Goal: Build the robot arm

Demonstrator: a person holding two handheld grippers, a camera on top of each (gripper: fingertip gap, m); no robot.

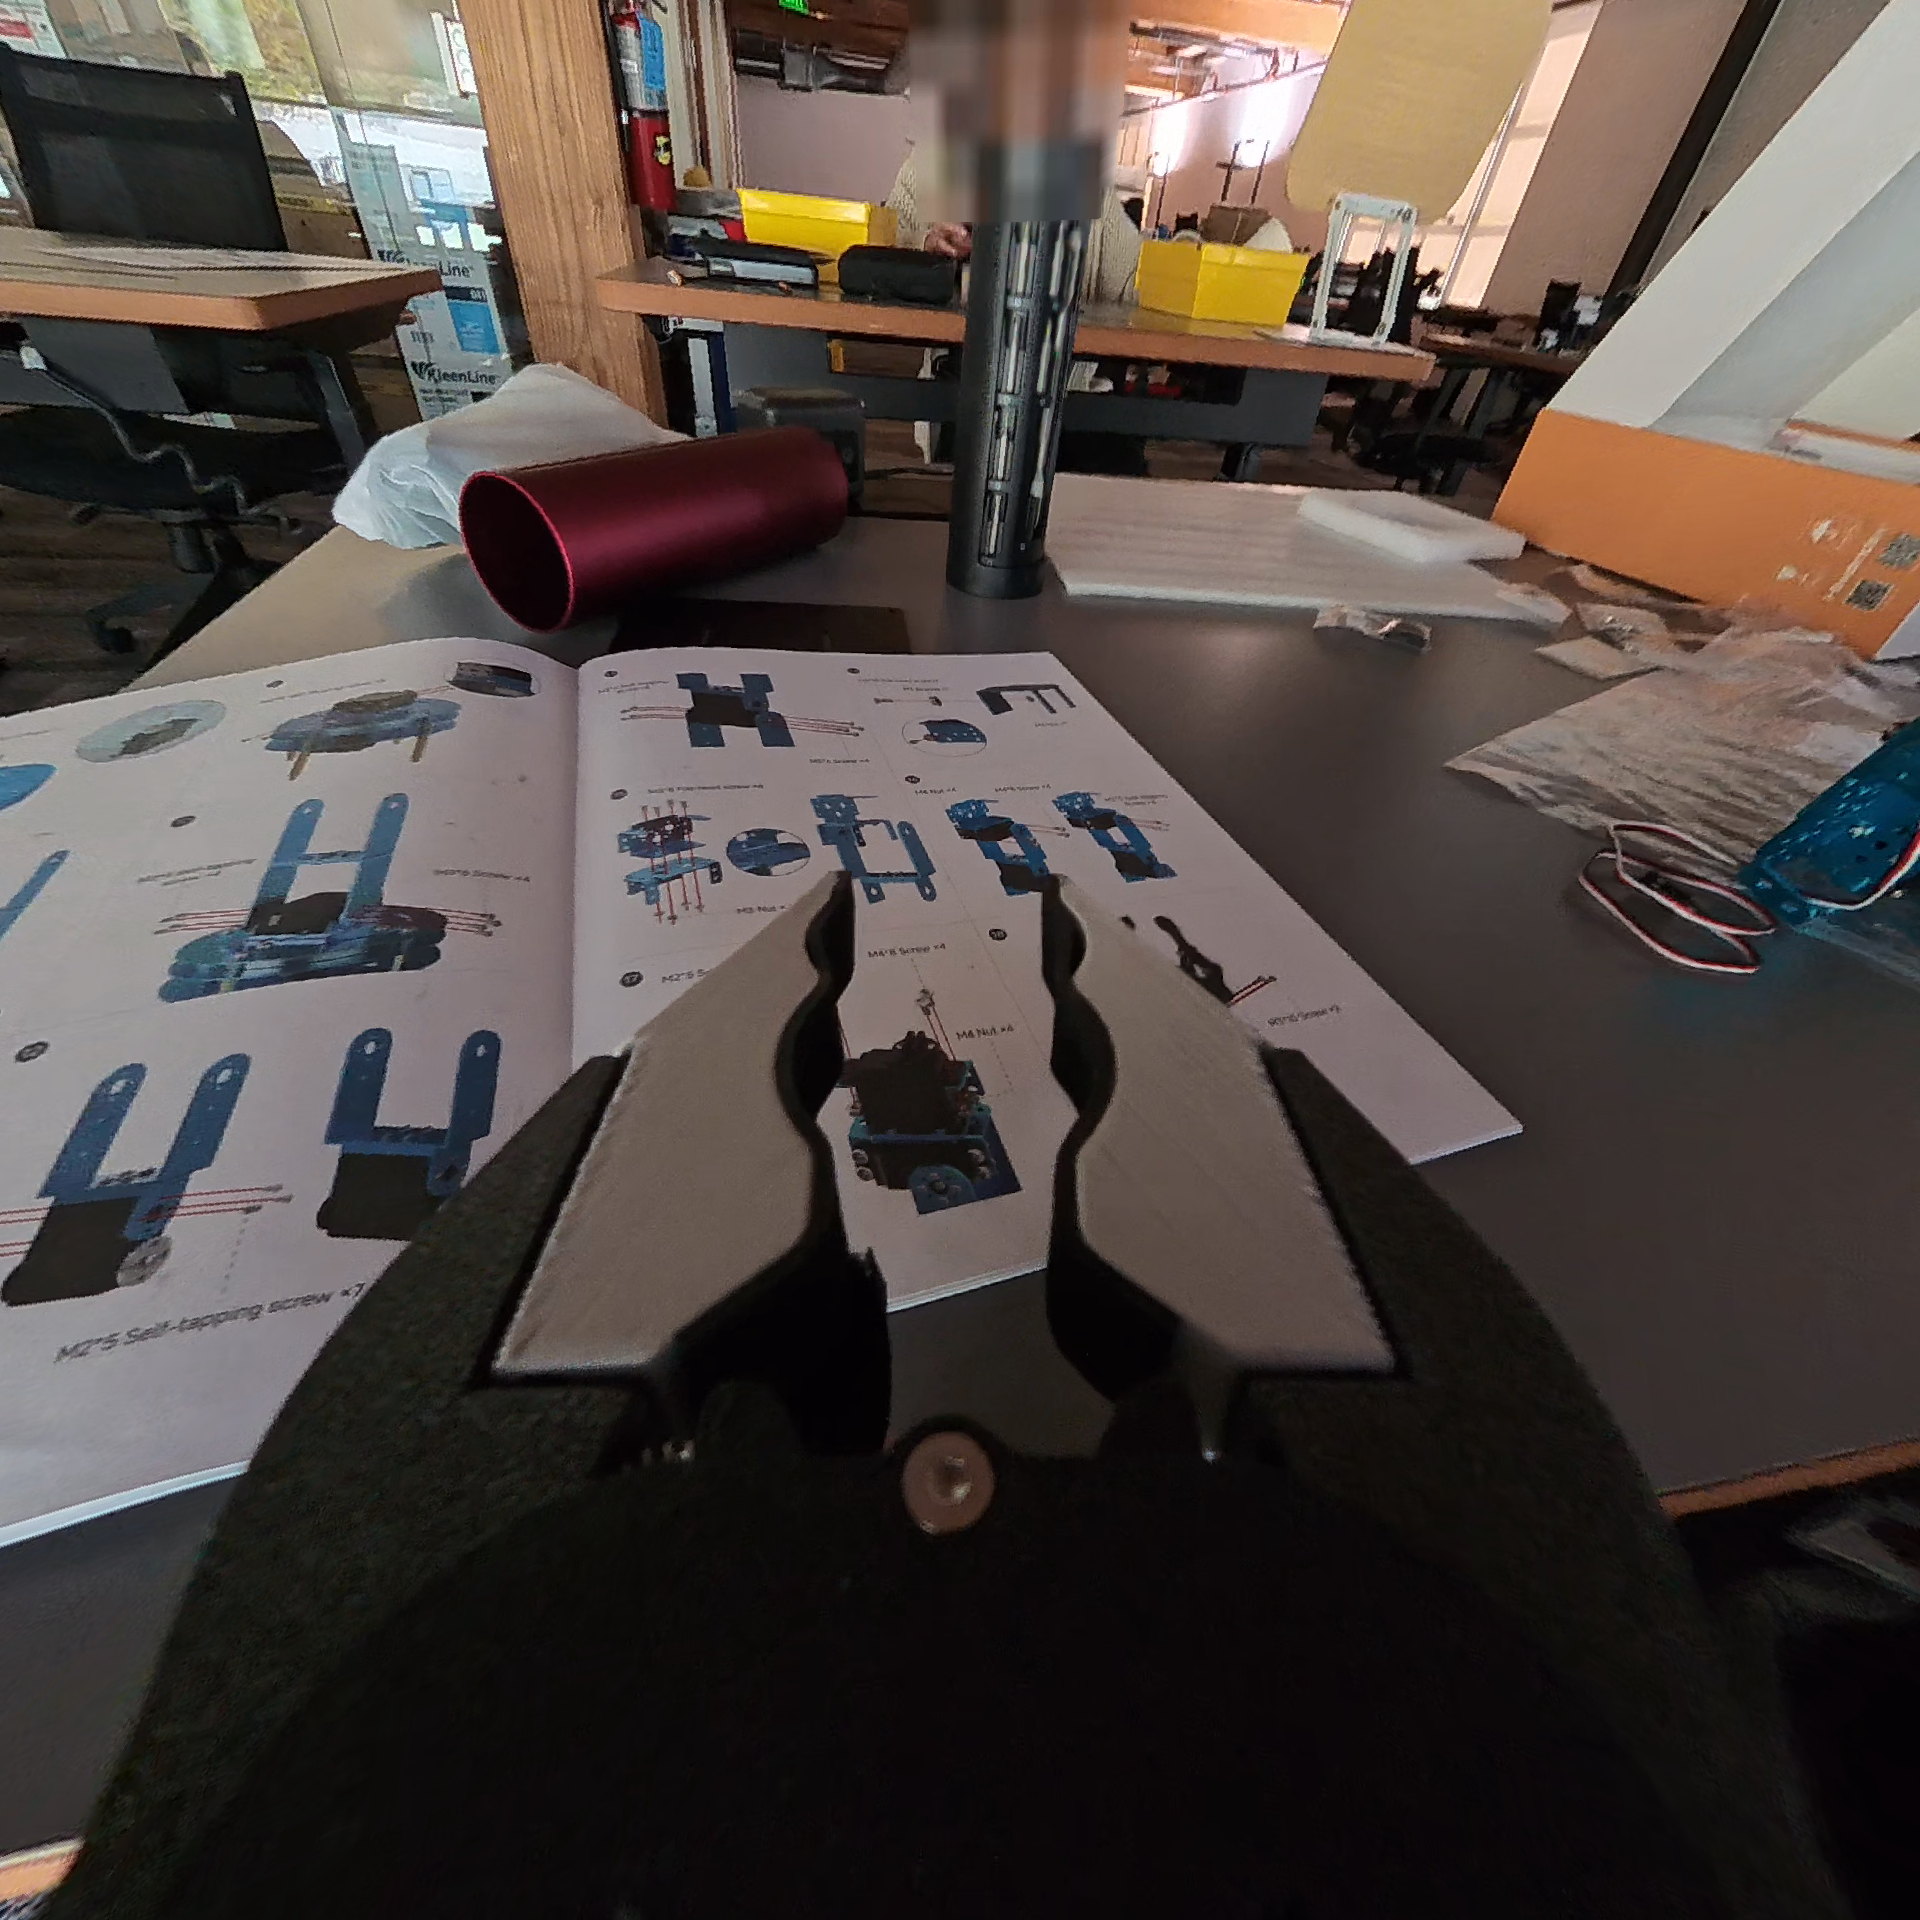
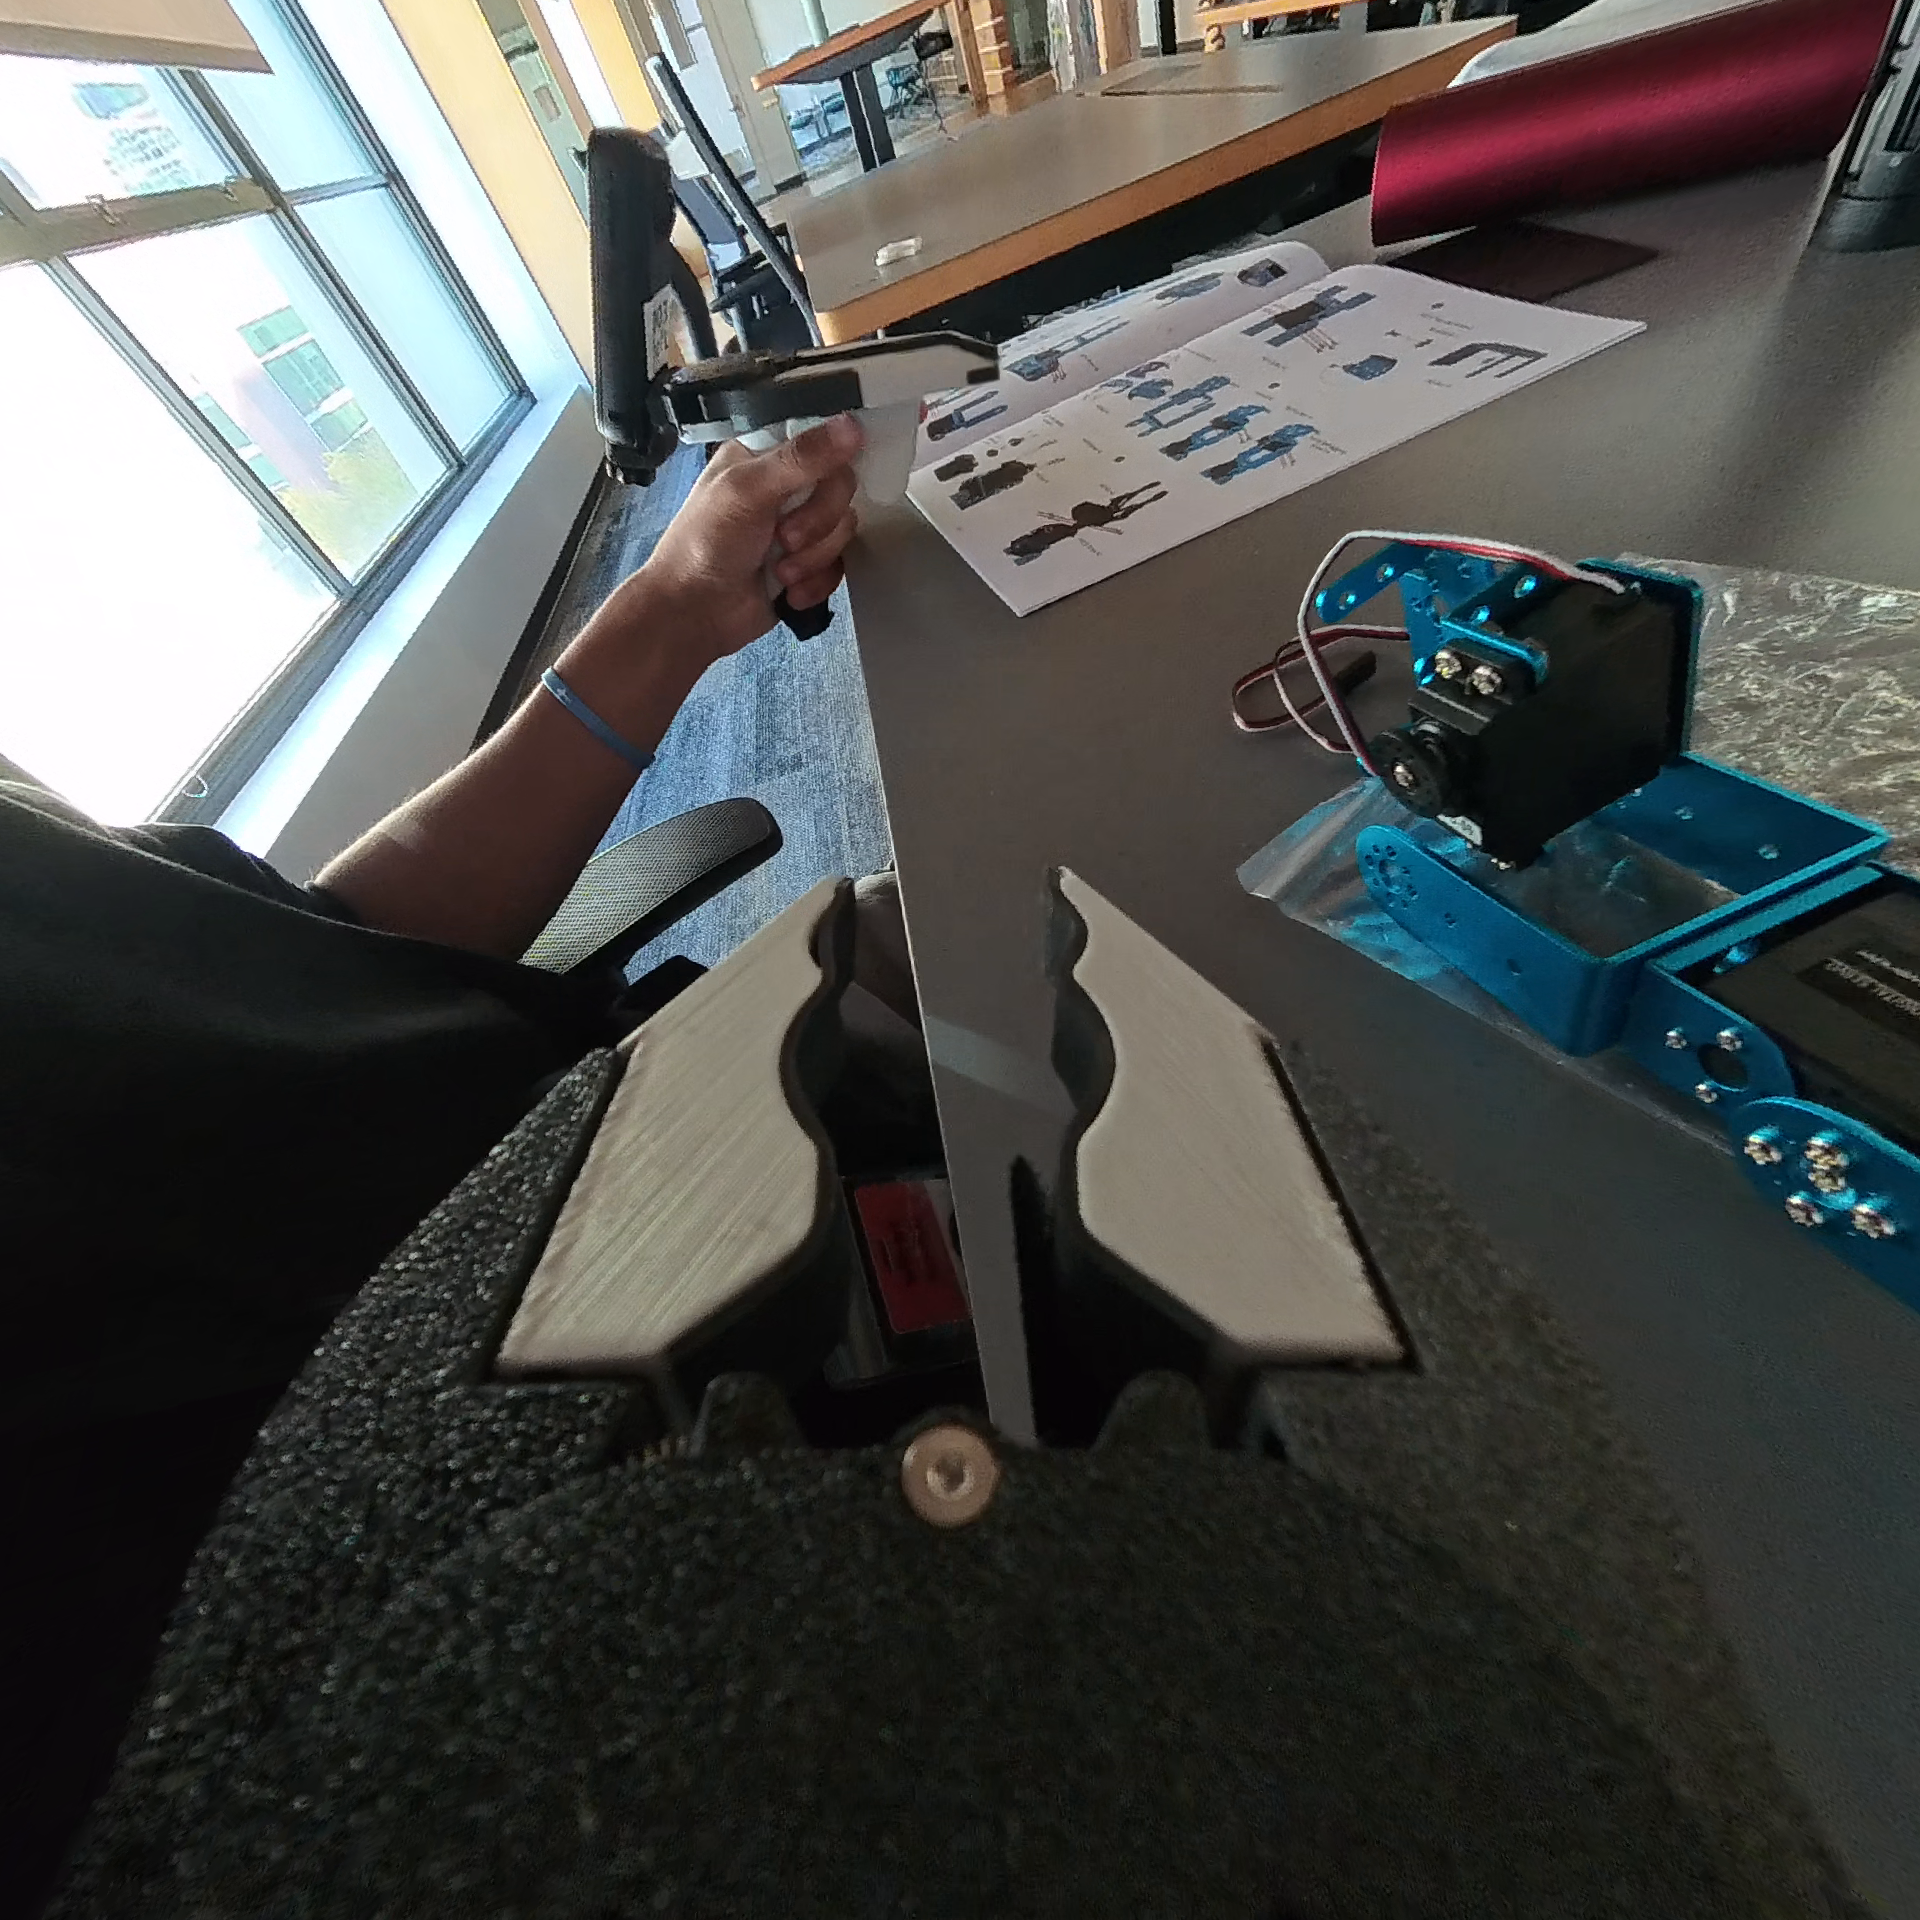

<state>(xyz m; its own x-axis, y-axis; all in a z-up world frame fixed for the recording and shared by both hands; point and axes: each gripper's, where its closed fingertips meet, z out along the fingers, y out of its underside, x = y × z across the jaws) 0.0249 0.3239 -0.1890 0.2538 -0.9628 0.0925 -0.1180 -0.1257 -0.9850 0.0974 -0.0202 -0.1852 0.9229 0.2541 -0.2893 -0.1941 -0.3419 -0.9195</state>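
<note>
My left gripper point(image 1: 948, 883) is open and empty, held over an open assembly booklet point(image 1: 436, 935) that lies flat on the grey table point(image 1: 1455, 1143). My right gripper point(image 2: 951, 883) is open and empty, hovering over the table's near edge point(image 2: 904, 935). To its right stands a blue metal bracket assembly with a black servo point(image 2: 1538, 727) and red-white-black wires point(image 2: 1299, 686). The same assembly shows at the right edge of the left wrist view point(image 1: 1839, 842). The left gripper, held by a hand, shows farther off in the right wrist view point(image 2: 831, 384), above the booklet point(image 2: 1247, 416).
A dark red tube point(image 1: 644, 520) lies on its side behind the booklet, next to a black cylindrical stand point(image 1: 1013, 416). White foam sheets point(image 1: 1299, 540), plastic bags point(image 1: 1704, 727) and an orange box point(image 1: 1714, 530) sit at the right. An office chair armrest point(image 2: 655, 883) is beside the table. About 35 centimetres separates my left fingertips from my right.
</note>
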